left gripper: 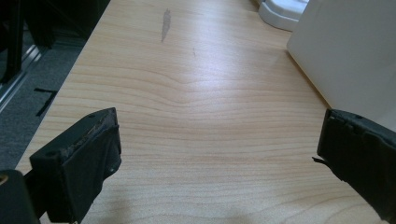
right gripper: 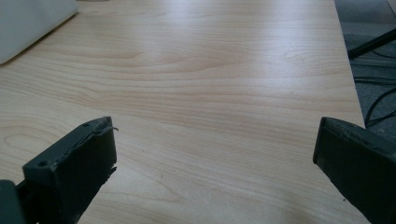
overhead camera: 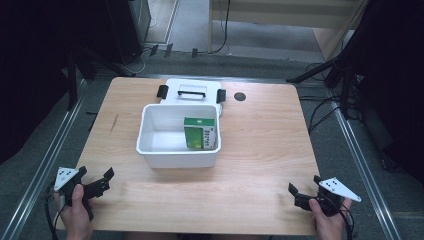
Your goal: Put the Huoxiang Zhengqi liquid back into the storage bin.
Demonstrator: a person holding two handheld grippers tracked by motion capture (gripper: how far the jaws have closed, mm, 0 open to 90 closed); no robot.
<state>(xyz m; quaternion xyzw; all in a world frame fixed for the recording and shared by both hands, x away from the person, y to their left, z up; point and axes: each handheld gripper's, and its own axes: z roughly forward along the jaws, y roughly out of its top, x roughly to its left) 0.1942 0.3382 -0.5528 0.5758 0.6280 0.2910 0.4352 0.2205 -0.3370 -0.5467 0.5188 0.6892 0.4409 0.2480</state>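
An open white box [overhead camera: 150, 150] stands in the middle of the wooden table [overhead camera: 260, 150], with its lid [overhead camera: 192, 91] lying behind it. Inside, against the right wall, a green carton [overhead camera: 199, 133] stands upright. My left gripper [overhead camera: 95, 176] rests at the table's front left corner, jaws wide open and empty; its own view shows the box wall [left gripper: 345, 51] to the right of my left gripper [left gripper: 217, 140]. My right gripper [overhead camera: 303, 188] sits at the front right corner, also open and empty; in its own view my right gripper [right gripper: 215, 144] faces bare wood, the box [right gripper: 28, 23] far left.
A small dark round hole [overhead camera: 240, 96] marks the table's back right area. A dark smudge [left gripper: 165, 24] lies on the wood at left. Black stands and cables [overhead camera: 340, 70] crowd the floor beyond the table's right and left edges.
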